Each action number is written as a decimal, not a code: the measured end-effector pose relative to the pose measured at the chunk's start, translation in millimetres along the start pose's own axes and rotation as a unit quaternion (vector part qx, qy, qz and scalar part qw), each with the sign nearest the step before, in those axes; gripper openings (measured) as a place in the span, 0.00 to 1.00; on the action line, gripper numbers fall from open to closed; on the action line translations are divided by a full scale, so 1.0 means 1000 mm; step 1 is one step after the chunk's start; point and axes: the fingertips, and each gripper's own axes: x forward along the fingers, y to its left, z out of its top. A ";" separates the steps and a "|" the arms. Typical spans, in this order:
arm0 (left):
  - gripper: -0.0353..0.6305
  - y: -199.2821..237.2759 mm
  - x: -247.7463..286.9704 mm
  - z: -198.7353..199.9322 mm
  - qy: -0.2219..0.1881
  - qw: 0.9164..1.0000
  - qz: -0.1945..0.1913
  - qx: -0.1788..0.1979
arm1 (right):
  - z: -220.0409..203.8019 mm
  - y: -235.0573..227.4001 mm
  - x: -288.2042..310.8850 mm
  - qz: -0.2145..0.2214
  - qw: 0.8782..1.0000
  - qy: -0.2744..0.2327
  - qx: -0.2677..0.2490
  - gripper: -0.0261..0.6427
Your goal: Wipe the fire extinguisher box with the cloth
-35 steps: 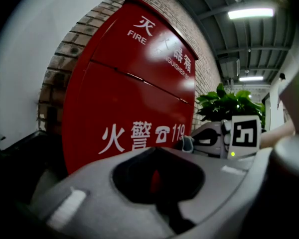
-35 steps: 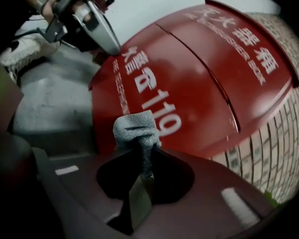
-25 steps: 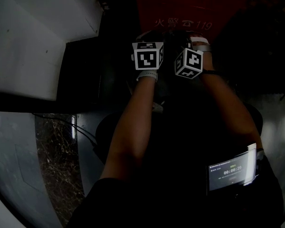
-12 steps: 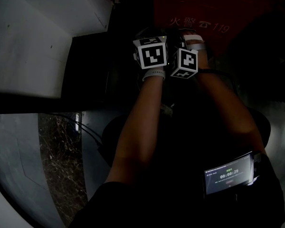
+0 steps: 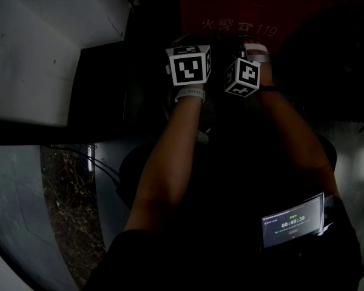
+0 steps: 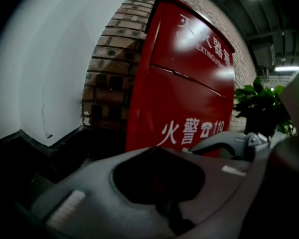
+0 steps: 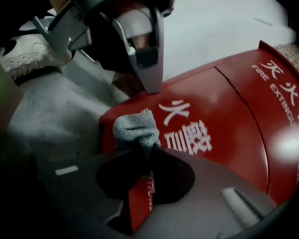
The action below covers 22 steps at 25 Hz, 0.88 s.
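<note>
The red fire extinguisher box [image 7: 224,118] with white characters fills the right gripper view; it stands against a brick wall [image 6: 107,68] in the left gripper view [image 6: 189,93]. My right gripper [image 7: 142,148] is shut on a grey cloth [image 7: 135,128], whose bunched end is at the box's lower left front; I cannot tell if it touches. My left gripper [image 6: 157,151] is shut with nothing in it, just left of the right one, pointing at the box. In the dark head view both marker cubes [image 5: 188,65] [image 5: 242,76] sit side by side below the box [image 5: 249,5].
A white wall [image 6: 50,73] runs left of the brick. A green potted plant [image 6: 261,108] stands right of the box. A person's white shoe [image 7: 30,54] is on the grey floor [image 7: 55,108]. A small lit screen [image 5: 293,220] is on the right forearm.
The two grippers stay close together in front of the box, with only a small sideways sway in the head view. Neither jaw state has visibly changed.
</note>
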 end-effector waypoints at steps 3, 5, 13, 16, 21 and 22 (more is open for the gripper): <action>0.06 -0.029 0.003 -0.004 0.009 0.999 -0.039 0.023 | -0.024 -0.007 -0.007 -0.010 1.000 0.023 -0.002 0.11; 0.06 -0.052 0.001 -0.003 0.008 0.997 -0.069 0.037 | -0.042 -0.008 -0.011 -0.009 0.999 0.035 0.008 0.11; 0.06 -0.104 0.001 -0.019 0.026 0.986 -0.142 0.084 | -0.094 -0.011 -0.024 -0.005 0.996 0.078 0.048 0.11; 0.06 -0.107 0.004 -0.025 0.033 0.984 -0.148 0.091 | -0.109 -0.012 -0.028 -0.008 0.994 0.092 0.057 0.11; 0.06 -0.106 0.002 -0.027 0.036 0.984 -0.149 0.091 | -0.138 -0.011 -0.035 -0.009 0.989 0.123 0.083 0.11; 0.06 -0.105 0.000 -0.026 0.036 0.984 -0.148 0.090 | -0.144 -0.012 -0.036 -0.011 0.987 0.129 0.090 0.11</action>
